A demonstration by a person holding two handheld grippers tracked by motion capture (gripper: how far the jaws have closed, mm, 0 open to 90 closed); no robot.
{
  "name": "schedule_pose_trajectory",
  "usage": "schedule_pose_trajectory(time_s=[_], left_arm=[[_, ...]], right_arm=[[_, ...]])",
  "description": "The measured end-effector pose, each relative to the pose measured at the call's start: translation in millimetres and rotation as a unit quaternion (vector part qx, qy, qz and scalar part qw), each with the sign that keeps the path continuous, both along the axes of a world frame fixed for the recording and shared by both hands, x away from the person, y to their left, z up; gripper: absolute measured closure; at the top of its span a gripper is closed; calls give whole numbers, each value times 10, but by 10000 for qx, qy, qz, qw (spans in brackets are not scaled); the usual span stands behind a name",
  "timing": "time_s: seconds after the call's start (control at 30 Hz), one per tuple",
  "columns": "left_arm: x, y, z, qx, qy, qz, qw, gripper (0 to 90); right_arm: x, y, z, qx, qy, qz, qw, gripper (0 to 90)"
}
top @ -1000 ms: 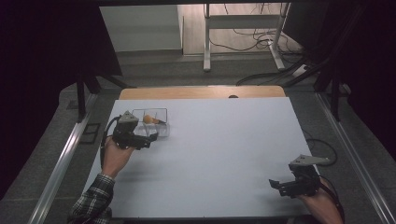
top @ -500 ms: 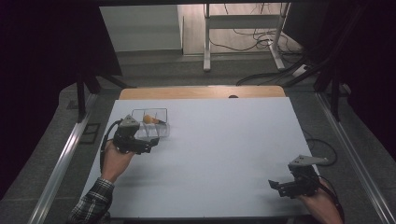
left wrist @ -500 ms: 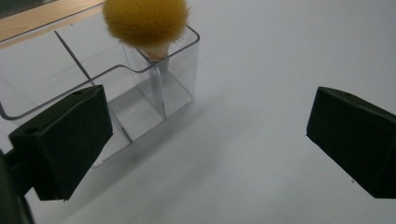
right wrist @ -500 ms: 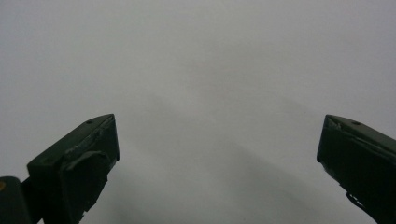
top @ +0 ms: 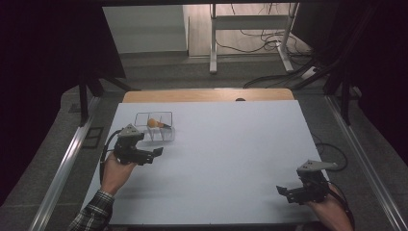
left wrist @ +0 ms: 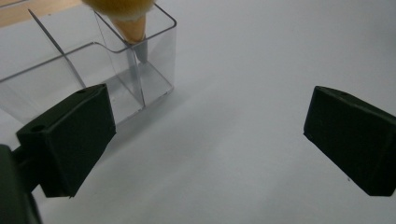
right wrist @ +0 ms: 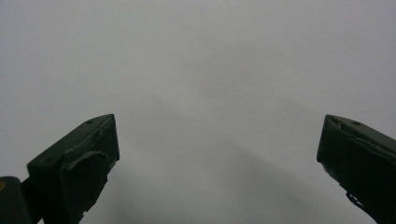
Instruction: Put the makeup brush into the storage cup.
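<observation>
Left gripper (top: 153,155) now withdrawn from clear box (top: 154,126) near table's (top: 231,159) far left corner; jaws wide, empty. Orange brush (top: 155,123) resting inside. Placement apparently done. Right gripper (top: 287,192) idle near right corner, jaws wide.

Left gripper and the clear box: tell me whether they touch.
Apart. The left gripper view shows white table between the open left gripper and the clear box; neither jaw reaches its wall.
</observation>
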State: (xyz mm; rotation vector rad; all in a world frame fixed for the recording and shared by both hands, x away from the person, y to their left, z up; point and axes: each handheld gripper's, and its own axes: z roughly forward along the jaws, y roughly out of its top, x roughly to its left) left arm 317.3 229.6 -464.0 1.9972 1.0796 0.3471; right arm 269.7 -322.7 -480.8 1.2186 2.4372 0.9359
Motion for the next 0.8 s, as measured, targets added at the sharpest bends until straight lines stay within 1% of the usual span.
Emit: schedule_pose_trajectory(time_s=[0.2,0.47,0.6,0.73,0.8], left_arm=[[-63,18,-20,-8,34,37,10000,13],[-119,0,-29,63,-15,-3,10000,5],[-151,2,-22,50,-55,3,10000,6],[-178,14,-19,-23,-57,-16,10000,5],[-194,17,-18,-9,-63,-17,10000,4]], right_arm=[[2,-4,2,12,-32,6,10000,0],[0,1,-1,-12,-1,15,10000,0],[0,1,-1,-5,5,19,10000,0],[1,6,-7,-9,18,42,10000,0],[0,7,-6,-8,23,40,10000,0]])
